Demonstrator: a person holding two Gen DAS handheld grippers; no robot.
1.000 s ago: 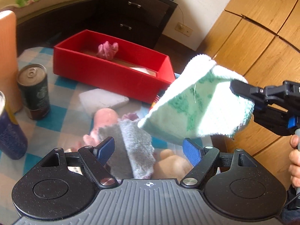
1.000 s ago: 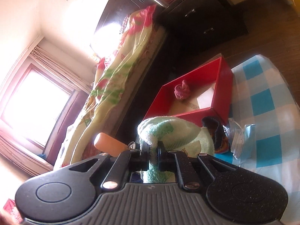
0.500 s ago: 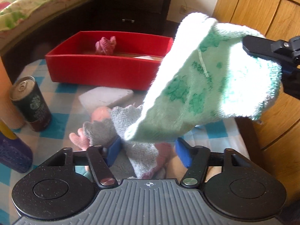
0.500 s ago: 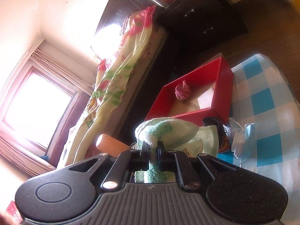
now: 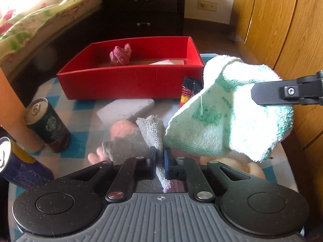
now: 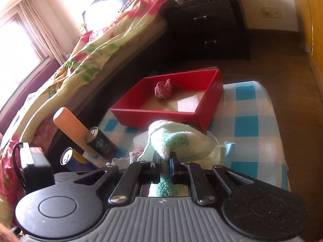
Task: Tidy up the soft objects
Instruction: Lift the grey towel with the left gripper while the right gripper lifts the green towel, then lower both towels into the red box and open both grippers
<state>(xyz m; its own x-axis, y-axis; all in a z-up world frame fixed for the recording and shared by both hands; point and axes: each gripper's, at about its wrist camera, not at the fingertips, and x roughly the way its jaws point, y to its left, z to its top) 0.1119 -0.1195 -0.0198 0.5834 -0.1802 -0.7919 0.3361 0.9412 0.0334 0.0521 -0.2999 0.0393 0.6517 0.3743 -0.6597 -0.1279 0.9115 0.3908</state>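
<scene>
- The left gripper [image 5: 159, 157] was clamped on a fold of the grey cloth [image 5: 150, 135], low in the centre of the left wrist view.
- The right gripper [image 6: 164, 161] pinched the green towel [image 6: 175, 139], held clear of the checked tablecloth [image 6: 248, 125].
- Only the left view showed the right gripper's black finger [image 5: 272, 94] lying across the towel at right.
- Only the right view showed the window [image 6: 12, 46], upper left.
- The red box [image 5: 129, 84] above centre held a pink item [image 5: 120, 54].

A bedroom in a home, plain to see; there's the bed [image 6: 97, 54] under a floral quilt, running along the left; a dark chest of drawers [image 6: 210, 26] stands at its foot; curtains [image 6: 40, 30] hang by a bright window; wooden wardrobe doors [image 5: 282, 30] line the right; wood floor [image 6: 282, 64] beneath.
</scene>
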